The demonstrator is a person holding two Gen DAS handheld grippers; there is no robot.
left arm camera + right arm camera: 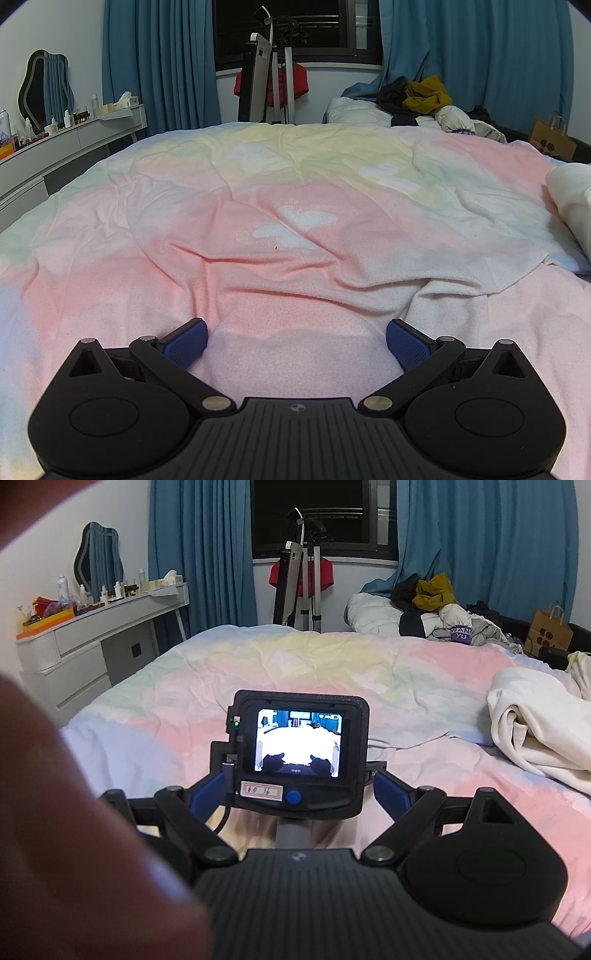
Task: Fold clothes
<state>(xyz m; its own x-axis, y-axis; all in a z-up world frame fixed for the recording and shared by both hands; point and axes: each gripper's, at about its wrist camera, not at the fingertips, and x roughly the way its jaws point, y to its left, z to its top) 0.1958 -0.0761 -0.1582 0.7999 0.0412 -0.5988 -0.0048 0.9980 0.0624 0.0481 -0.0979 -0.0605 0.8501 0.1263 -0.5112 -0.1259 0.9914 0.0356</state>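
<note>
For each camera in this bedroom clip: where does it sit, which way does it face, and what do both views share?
Left wrist: on the left gripper, low over the pastel bedspread, facing the window; jaws open and empty.
Right wrist: on the right gripper, behind the other gripper's camera screen; blurred finger at left.
Shared: blue curtains, dresser, clothes pile, cream garment.

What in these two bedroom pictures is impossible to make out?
- Right wrist view: a blurred finger close to the lens hides the lower left.
- Right wrist view: the left gripper's camera unit covers the bed behind it.
- Both views: the bottles on the dresser are too small to read.
- Left wrist view: the cream garment is cut off by the right edge.
</note>
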